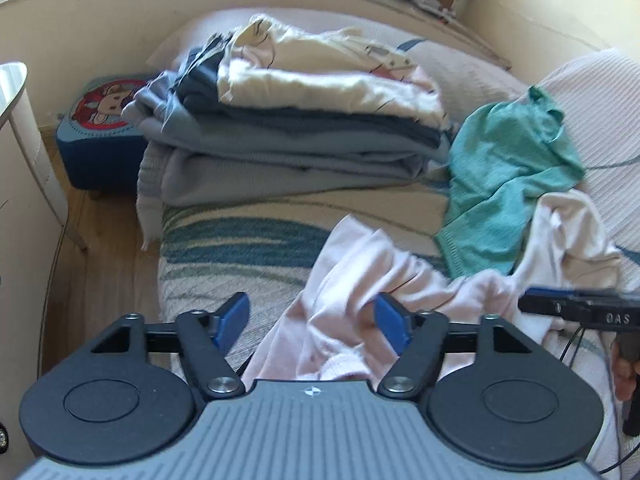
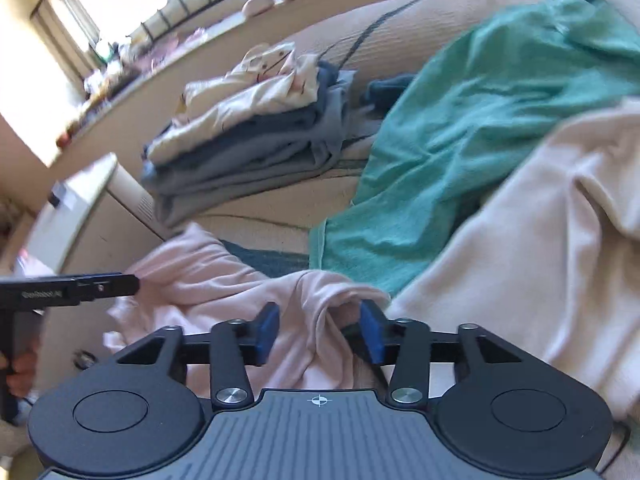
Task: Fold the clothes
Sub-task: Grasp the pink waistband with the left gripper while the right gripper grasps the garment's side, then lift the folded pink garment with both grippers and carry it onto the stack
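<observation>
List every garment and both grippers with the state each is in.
Pink garment: crumpled, unfolded, lying between both grippers' jaws.
Green garment: unfolded, rumpled on the bed.
White garment: unfolded, partly over the green one.
Stack of clothes: folded, piled.
Left gripper: open, pads not pressing the cloth.
Right gripper: open, cloth bunched between its pads.

Pale pink garment [image 1: 352, 280] — crumpled, unfolded — lies on the bed beside a teal garment [image 1: 508, 176].

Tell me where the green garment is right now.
The green garment lies crumpled on the bed, right of the folded stack in the left wrist view, with the white garment overlapping its near right edge and the pink garment in front.
</observation>
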The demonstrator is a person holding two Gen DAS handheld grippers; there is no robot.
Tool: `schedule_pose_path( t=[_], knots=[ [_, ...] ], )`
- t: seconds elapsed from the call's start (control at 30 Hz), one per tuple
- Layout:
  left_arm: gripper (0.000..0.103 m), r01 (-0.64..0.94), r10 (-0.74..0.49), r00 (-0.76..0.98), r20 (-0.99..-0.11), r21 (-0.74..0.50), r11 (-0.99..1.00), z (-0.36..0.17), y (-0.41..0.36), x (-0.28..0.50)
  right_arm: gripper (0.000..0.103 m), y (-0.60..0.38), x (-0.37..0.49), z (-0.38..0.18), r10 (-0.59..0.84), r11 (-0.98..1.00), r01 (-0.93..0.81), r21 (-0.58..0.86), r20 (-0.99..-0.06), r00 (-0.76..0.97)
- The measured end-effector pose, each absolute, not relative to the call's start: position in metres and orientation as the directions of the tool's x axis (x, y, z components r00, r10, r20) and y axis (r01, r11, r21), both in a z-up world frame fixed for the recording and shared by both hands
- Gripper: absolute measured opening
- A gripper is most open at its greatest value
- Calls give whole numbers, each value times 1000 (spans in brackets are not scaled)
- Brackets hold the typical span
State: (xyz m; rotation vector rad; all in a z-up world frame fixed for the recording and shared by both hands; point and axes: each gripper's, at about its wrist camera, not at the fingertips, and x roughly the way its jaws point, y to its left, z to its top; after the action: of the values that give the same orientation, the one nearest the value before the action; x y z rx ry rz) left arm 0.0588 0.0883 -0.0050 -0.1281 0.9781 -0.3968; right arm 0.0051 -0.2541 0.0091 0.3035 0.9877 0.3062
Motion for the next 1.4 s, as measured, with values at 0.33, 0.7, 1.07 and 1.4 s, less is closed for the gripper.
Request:
schedule_pose_path(
  t=[0.33, 0.7, 1.07, 1.4],
  knots=[
    [78, 263, -399, 421, -815, -311, 913, -26, 75, 65, 64, -266, 1, -11, 441, 855, 26, 518, -753, 488],
    [8, 252, -383, 441, -812, -297, 921, -32, 57, 64, 32, -212, 19, -34, 380, 908, -31, 419, -788, 484],
    [6, 282, -438, 584, -683, -335, 899, 53, 84, 55, 11, -212, 5, 47, 447, 891, -247, 381, -640, 625],
    [6, 221, -355, 711, -607, -287, 932, 115, 86, 164, 11, -179, 132, 109, 440, 892, -286, 351, -523, 730]
  ],
)
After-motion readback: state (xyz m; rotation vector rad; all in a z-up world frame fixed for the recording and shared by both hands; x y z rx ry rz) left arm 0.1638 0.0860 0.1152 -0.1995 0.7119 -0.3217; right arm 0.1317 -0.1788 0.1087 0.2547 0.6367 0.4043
